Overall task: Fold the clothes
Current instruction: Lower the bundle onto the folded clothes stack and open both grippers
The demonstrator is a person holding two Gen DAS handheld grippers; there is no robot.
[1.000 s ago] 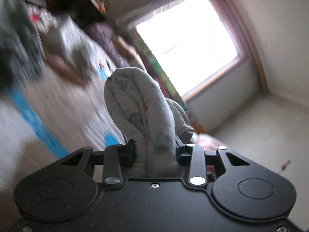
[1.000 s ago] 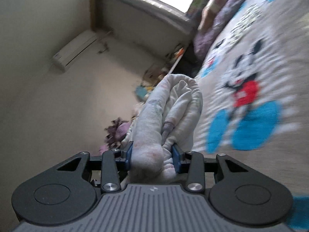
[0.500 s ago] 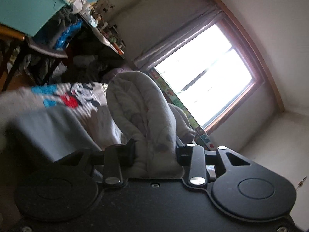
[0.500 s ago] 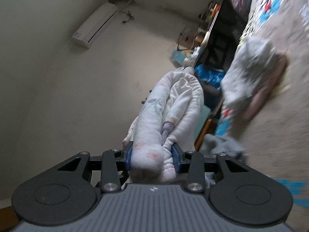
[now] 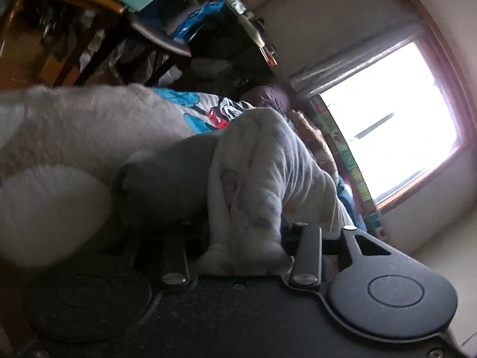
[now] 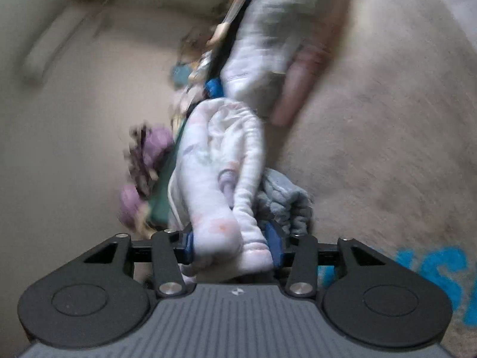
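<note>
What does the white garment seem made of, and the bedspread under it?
Garment: looks like soft, matte cotton knit, thick and faintly printed; it bunches in rounded folds. Bedspread: seemingly fuzzy fleece or plush, matte beige with blue print; blur leaves the pile uncertain.

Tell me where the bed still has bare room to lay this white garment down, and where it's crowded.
In the right wrist view, bare beige blanket spreads right of the white garment, between the pale clothes pile above and the blue print below. Crowded: a blue-grey cloth beside the right gripper; in the left view, grey folded clothes sit left of the left gripper.
</note>
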